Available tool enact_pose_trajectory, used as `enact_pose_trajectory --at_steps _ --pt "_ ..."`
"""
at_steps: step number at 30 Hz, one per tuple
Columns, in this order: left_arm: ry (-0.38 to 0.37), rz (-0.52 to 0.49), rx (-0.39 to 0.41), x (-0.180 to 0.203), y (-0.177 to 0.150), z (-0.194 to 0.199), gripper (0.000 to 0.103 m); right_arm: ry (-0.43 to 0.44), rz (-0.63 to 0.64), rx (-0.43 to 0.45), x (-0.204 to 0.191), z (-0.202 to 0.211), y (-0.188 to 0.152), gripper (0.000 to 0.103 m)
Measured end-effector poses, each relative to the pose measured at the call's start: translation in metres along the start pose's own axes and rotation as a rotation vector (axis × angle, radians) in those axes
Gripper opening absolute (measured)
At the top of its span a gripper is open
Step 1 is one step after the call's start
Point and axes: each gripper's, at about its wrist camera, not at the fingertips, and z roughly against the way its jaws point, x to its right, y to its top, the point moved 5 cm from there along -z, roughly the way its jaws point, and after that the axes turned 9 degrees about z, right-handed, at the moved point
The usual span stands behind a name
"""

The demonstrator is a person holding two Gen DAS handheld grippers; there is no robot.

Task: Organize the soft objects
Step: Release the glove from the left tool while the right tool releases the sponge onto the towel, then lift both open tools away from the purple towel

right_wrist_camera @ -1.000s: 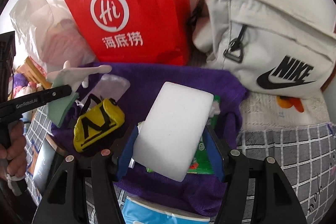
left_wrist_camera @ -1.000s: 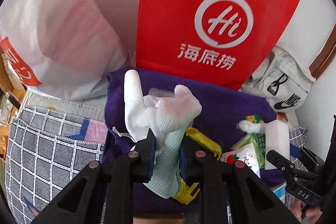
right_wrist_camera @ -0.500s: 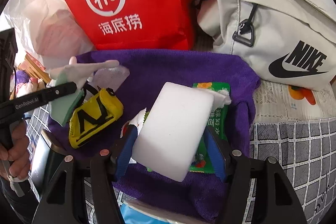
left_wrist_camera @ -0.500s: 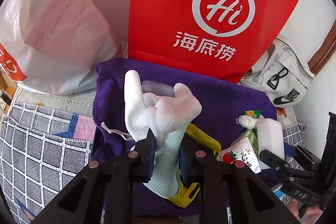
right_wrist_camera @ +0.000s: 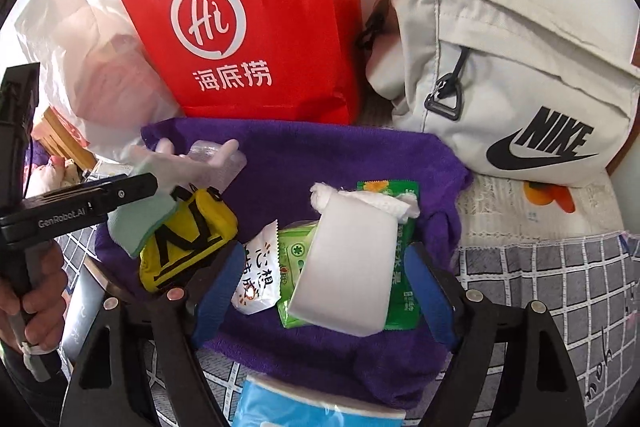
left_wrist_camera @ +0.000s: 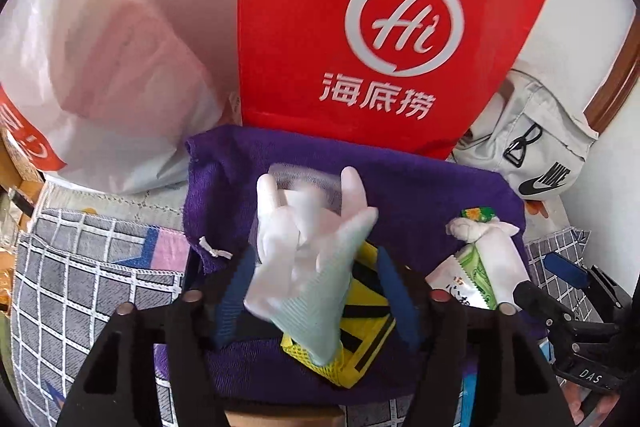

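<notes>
The purple towel [left_wrist_camera: 420,195] serves as the landmark. It lies spread in front of the red bag [left_wrist_camera: 384,27], with a white plastic bag [left_wrist_camera: 112,59] to the rear left and a grey Nike bag [right_wrist_camera: 512,75] to the rear right.

The left tool [left_wrist_camera: 312,291] stands over the towel's near left part with its blue-padded fingers [left_wrist_camera: 232,295] spread apart. The white glove [left_wrist_camera: 312,255] sits between them, blurred, its fingers pointing up; whether it touches either pad cannot be told. Under the glove, on the towel, lies a yellow pouch [left_wrist_camera: 368,331] with black stripes. A clear plastic piece [left_wrist_camera: 304,183] lies on the towel just behind the glove.

The right tool [right_wrist_camera: 324,295] is over the towel's near right part, its fingers [right_wrist_camera: 428,295] also apart. The white sponge [right_wrist_camera: 348,271] lies tilted between them, clear of both pads, resting on a green packet [right_wrist_camera: 404,259]. A white snack packet [right_wrist_camera: 260,279] lies just left of the green one, and a crumpled tissue [right_wrist_camera: 360,199] sits at the sponge's far end. A blue pack [right_wrist_camera: 280,407] shows at the towel's near edge. The towel rests on a grey checked cloth [right_wrist_camera: 560,287].
</notes>
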Motion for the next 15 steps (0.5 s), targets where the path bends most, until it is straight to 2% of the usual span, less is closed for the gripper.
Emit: enact_pose_trajectory --at_steps 5,9,12,15 --pt "0.001 -0.006 -0.007 0.0 -0.01 0.016 0.067 -0.028 -0.007 0.028 0.0 0.023 -0.004 0.087" --pt "-0.001 -0.005 -0.01 -0.002 -0.021 0.035 0.067 -0.062 -0.032 0.048 -0.001 0.044 -0.012 0.087" --pt "-0.005 -0.005 -0.006 -0.002 -0.031 0.054 0.067 -0.047 -0.061 0.061 -0.004 0.064 -0.023 0.087" --pt "-0.001 -0.01 0.007 -0.001 -0.043 0.078 0.067 -0.068 -0.082 0.076 -0.008 0.087 -0.034 0.087"
